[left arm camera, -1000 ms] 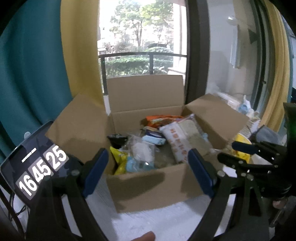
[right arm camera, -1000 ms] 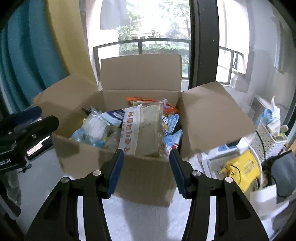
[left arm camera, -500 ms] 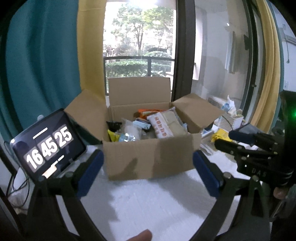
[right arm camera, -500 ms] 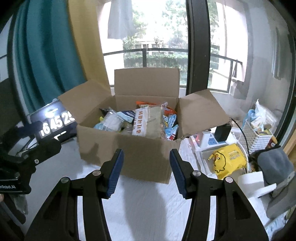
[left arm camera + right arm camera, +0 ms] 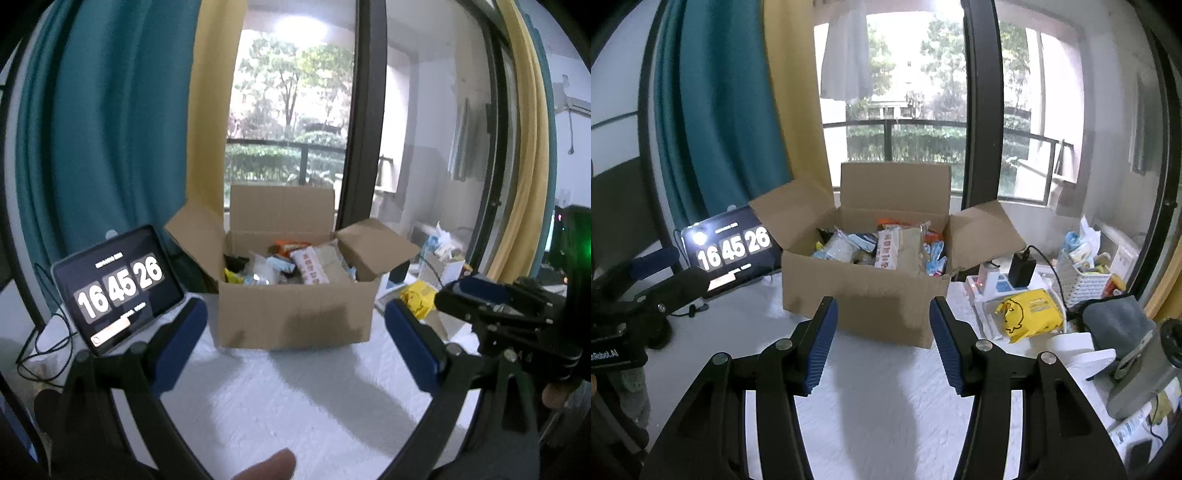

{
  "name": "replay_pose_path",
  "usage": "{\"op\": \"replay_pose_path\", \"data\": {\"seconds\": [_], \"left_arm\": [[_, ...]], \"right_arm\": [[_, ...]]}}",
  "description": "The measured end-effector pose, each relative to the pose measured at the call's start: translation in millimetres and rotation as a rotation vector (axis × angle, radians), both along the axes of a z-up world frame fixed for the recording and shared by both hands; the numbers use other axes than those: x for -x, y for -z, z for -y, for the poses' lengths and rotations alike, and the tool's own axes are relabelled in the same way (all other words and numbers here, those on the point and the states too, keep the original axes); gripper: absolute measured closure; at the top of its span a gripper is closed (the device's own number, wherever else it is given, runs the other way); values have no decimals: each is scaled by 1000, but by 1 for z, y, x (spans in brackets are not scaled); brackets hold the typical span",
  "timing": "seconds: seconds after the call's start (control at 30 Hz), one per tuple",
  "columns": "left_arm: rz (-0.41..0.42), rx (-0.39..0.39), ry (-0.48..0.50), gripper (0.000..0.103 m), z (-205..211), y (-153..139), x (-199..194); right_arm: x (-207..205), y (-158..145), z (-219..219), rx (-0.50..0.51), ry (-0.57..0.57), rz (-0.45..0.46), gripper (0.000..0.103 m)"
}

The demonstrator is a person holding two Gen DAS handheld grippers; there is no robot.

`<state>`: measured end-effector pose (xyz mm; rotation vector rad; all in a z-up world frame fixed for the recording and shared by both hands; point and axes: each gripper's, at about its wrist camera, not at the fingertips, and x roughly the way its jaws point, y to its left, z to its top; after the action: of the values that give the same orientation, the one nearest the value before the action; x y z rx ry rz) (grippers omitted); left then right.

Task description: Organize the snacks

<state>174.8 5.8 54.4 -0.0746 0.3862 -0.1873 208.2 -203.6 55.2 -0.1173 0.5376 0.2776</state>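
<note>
Open bench in front, clutter at the sides

The white bench (image 5: 886,406) lies bare up to the cardboard box (image 5: 864,299), whose four flaps stand open above packed snacks (image 5: 886,247); a tablet (image 5: 731,251) flanks it left, a power strip (image 5: 993,284) and yellow packet (image 5: 1030,314) right.

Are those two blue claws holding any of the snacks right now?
No. The left claw and right claw are both open and empty, hanging short of the cardboard box, where the snacks lie.
</note>
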Motion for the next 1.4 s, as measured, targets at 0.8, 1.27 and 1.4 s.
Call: {"op": "replay_pose_path", "data": {"seconds": [0.8,1.27,1.4], "left_arm": [[150,-10,-15,5,11,-45,78],[237,-47,-59,5,18,-57,106],[255,-37,-57,5,19,-59,116]], "right_arm": [[84,-55,6,-28,-10,166,48],[120,-77,13,-43,-11,245,32],[130,-82,12,-28,-5,267,32]]}}
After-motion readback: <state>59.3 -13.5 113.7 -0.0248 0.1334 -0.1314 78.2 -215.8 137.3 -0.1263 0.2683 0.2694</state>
